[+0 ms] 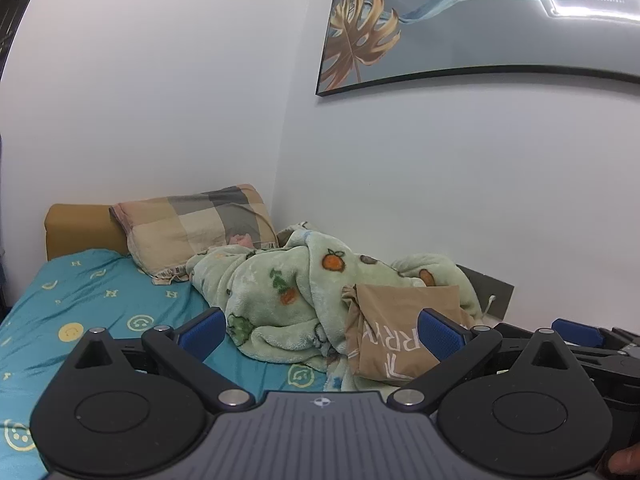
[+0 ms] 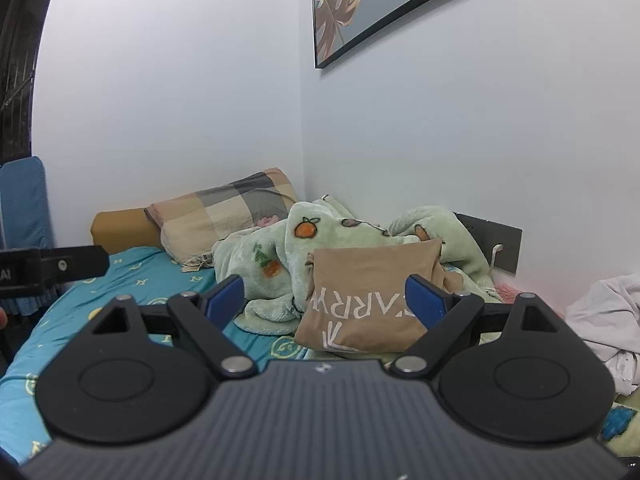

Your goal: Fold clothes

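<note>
Between your left gripper's [image 1: 322, 334] blue pads [image 1: 202, 334] nothing is caught: the jaws are spread wide and hang above the bed sheet [image 1: 100, 300], apart from every cloth. Your right gripper [image 2: 326, 300] is released as well, its pads [image 2: 426, 302] far apart and empty, held in the air over the same bed.

Just beyond both sets of jaws lies the folded tan garment [image 2: 368, 300], white lettering facing up. It rests against the crumpled green fleece blanket [image 1: 280, 292], which carries fruit prints and is heaped along the wall-side edge of the bed. In the left wrist view the tan garment [image 1: 396, 332] shows just inside the right-hand pad, though not touching it.

Toward the head of the bed, a checked pillow [image 1: 196, 228] leans on the mustard headboard [image 1: 80, 228], its lower corner touching the blanket. The teal sheet with yellow smiley faces covers the open side of the bed. At the right edge of the right wrist view, a rumpled white garment [image 2: 604, 320] lies on the bed, well apart from the tan one. A framed leaf picture [image 1: 480, 24] hangs on the wall above.
</note>
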